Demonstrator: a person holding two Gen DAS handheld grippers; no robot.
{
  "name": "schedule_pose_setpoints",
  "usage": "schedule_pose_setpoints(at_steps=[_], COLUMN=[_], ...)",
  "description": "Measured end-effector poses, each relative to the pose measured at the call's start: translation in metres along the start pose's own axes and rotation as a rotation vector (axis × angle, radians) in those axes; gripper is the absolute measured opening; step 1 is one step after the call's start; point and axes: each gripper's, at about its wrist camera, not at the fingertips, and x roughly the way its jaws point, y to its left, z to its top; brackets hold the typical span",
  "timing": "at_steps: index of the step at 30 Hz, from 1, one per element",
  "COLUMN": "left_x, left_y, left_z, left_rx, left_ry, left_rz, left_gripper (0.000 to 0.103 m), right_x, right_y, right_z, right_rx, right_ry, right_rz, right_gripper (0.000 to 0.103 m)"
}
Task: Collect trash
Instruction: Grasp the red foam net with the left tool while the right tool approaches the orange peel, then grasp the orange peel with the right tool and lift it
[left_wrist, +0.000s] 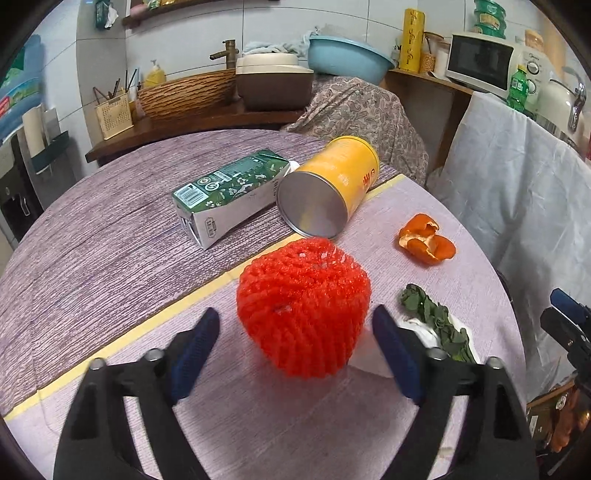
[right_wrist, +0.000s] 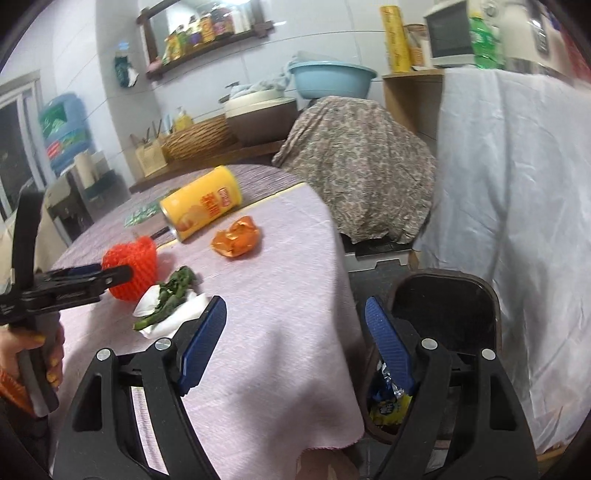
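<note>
Left tool (left_wrist: 295, 328) sits low in the frame, jaws spread either side of the red foam net (left_wrist: 304, 310), pads not touching it. Behind it, mid-frame on the surface (left_wrist: 92, 258), a green milk carton (left_wrist: 225, 195) lies flat beside a tipped yellow can (left_wrist: 328, 184); red characters on both, too small to read. Orange peel (left_wrist: 424, 240) and wilted greens (left_wrist: 436, 321) lie at the right. Right tool (right_wrist: 295, 325) hangs wide open, empty, at the surface edge, above a dark bin (right_wrist: 443, 295) with a wrapper inside.
</note>
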Motion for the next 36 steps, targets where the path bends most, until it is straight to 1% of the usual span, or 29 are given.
schedule_pose_setpoints(at_steps=[1,2,3,4,7,11,14,18,24,30,32,33,35,36], left_x=[0.003,0.003,0.003,0.001,-0.002,-0.008,-0.012,-0.013,-0.015,-0.014,-0.015,-0.015,-0.014,-0.014], left_y=[0.001,0.002,0.003,0.005,0.011,0.016,0.02,0.022,0.022,0.023,0.023,0.024,0.025,0.025], left_z=[0.0,0.0,0.0,-0.001,-0.003,-0.003,-0.002,0.0,0.0,0.0,0.0,0.0,-0.001,-0.001], left_rx=[0.0,-0.006,-0.013,-0.024,-0.05,-0.077,-0.096,-0.107,-0.109,-0.107,-0.107,-0.108,-0.11,-0.111], left_ry=[0.011,0.013,0.01,0.005,-0.006,-0.026,-0.046,-0.054,-0.064,-0.064,-0.068,-0.068,-0.067,-0.068], left_rz=[-0.009,-0.019,-0.024,-0.03,-0.047,-0.061,-0.066,-0.073,-0.065,-0.062,-0.057,-0.057,-0.056,-0.055], left_gripper=[0.053,0.048,0.039,0.035,0.029,0.028,0.028,0.028,0.028,0.028,0.028,0.028,0.028,0.028], right_x=[0.003,0.006,0.011,0.015,0.031,0.059,0.085,0.114,0.129,0.145,0.147,0.147,0.145,0.144], right_y=[0.003,0.006,0.01,0.011,0.022,0.037,0.043,0.056,0.062,0.065,0.066,0.067,0.068,0.069], right_z=[0.002,0.005,0.008,0.01,0.019,0.035,0.049,0.057,0.061,0.06,0.06,0.06,0.061,0.061], right_rx=[-0.016,-0.027,-0.038,-0.045,-0.085,-0.142,-0.179,-0.241,-0.252,-0.287,-0.287,-0.285,-0.289,-0.292], right_ry=[0.007,0.014,0.028,0.037,0.063,0.107,0.145,0.198,0.238,0.293,0.294,0.289,0.279,0.275], right_rz=[-0.002,-0.001,0.009,0.018,0.036,0.05,0.03,0.022,0.03,0.012,0.027,0.036,0.04,0.041], right_gripper=[0.078,0.078,0.078,0.078,0.079,0.079,0.079,0.079,0.079,0.078,0.074,0.066,0.046,0.042])
